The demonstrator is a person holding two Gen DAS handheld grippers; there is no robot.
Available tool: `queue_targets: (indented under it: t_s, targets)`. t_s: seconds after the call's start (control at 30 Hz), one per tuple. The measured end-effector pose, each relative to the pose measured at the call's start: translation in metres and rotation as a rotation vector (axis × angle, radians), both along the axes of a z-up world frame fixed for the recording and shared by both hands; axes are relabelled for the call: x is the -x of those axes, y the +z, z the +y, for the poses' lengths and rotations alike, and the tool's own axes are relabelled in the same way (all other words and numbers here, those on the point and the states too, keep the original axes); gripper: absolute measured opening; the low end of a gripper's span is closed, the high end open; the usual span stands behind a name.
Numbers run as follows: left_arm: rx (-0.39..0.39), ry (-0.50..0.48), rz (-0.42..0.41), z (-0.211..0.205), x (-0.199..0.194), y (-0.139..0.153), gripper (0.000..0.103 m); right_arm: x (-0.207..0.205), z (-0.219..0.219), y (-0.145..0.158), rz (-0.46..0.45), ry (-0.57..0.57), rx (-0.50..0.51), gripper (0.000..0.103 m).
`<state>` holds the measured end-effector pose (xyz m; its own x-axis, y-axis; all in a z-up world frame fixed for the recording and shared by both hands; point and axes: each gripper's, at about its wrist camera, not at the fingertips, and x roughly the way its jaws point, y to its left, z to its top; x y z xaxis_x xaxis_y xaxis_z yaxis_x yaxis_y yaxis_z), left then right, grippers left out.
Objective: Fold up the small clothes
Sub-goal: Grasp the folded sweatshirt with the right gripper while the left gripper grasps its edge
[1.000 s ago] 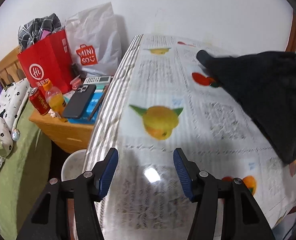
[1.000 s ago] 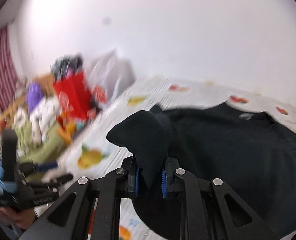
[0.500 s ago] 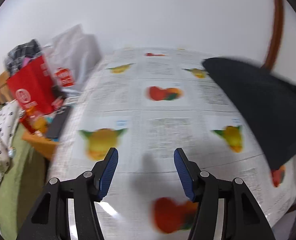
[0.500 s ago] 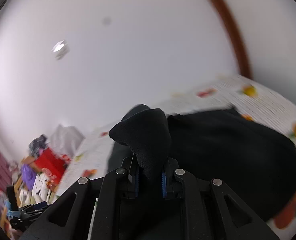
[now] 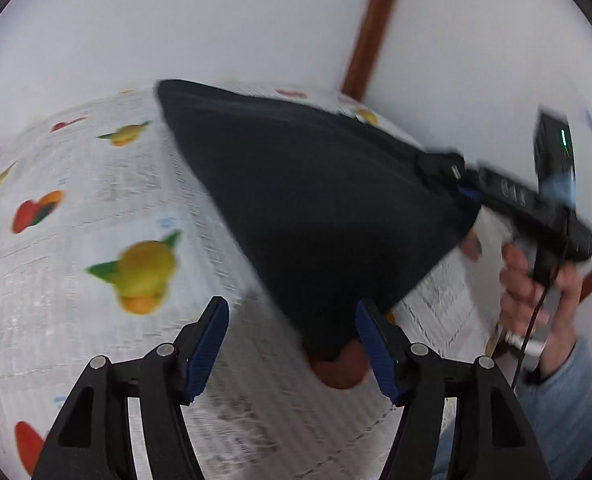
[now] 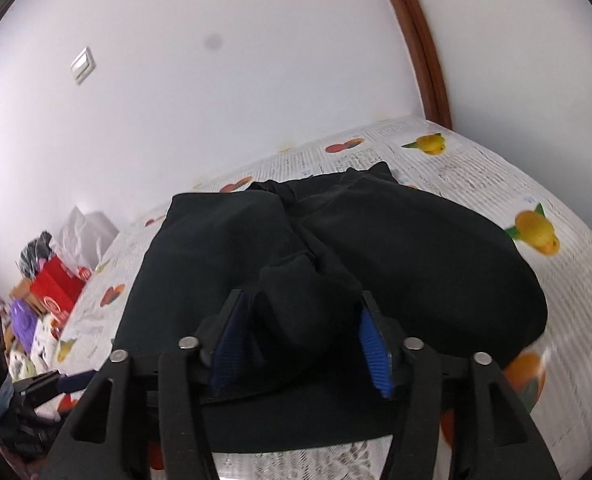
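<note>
A black garment (image 5: 316, 200) lies spread on the table's fruit-print cover (image 5: 75, 200). Its near corner hangs between the fingers of my left gripper (image 5: 291, 320), close to the right pad (image 5: 376, 352). Those jaws are opening and grip nothing. At the garment's right edge a hand (image 5: 536, 280) holds my right gripper (image 5: 452, 176). In the right wrist view, my right gripper (image 6: 302, 320) has its jaws opening around a bunched fold (image 6: 304, 292) of the black garment (image 6: 416, 248). The fold rests loose between the blue pads (image 6: 372, 344), folded over the cloth below.
A red bag (image 6: 55, 292) and a white bag (image 6: 87, 228) stand with clutter beyond the table's left end. A brown door frame (image 6: 424, 60) runs up the white wall behind. The left gripper (image 6: 55, 384) shows blurred at lower left. A light blue sleeve (image 5: 556, 400) is at lower right.
The left gripper swung right across the table to the garment's corner and widened. The right gripper carried the pinched fold over the garment, then opened and let it go.
</note>
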<state>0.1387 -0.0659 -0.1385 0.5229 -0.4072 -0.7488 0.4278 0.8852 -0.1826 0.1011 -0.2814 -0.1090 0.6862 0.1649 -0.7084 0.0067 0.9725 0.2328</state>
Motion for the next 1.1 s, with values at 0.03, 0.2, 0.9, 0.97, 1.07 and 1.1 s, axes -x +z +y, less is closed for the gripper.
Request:
queue_targets:
  t_s: [0.03, 0.2, 0.9, 0.97, 1.07, 1.1]
  targets:
    - [-0.021, -0.001, 0.000, -0.007, 0.000, -0.005, 0.063, -0.006, 0.003, -0.004, 0.019, 0.015, 0.005, 0.056]
    - [-0.076, 0.035, 0.014, -0.026, -0.009, -0.023, 0.063, -0.023, 0.015, -0.030, 0.087, 0.029, 0.071, 0.027]
    - [0.011, 0.155, 0.012, 0.074, -0.004, -0.018, 0.024, -0.002, 0.054, -0.029, -0.016, 0.027, -0.149, 0.017]
    - [0.016, 0.148, 0.005, 0.074, 0.002, -0.019, 0.025, -0.002, 0.052, -0.035, 0.003, 0.033, -0.141, 0.021]
    - [0.027, 0.123, 0.009, 0.075, 0.006, -0.019, 0.038, -0.010, 0.050, -0.039, 0.035, 0.020, -0.172, 0.034]
    - [0.036, 0.118, 0.014, 0.076, 0.004, -0.020, 0.046, -0.012, 0.050, -0.039, 0.036, 0.022, -0.177, 0.038]
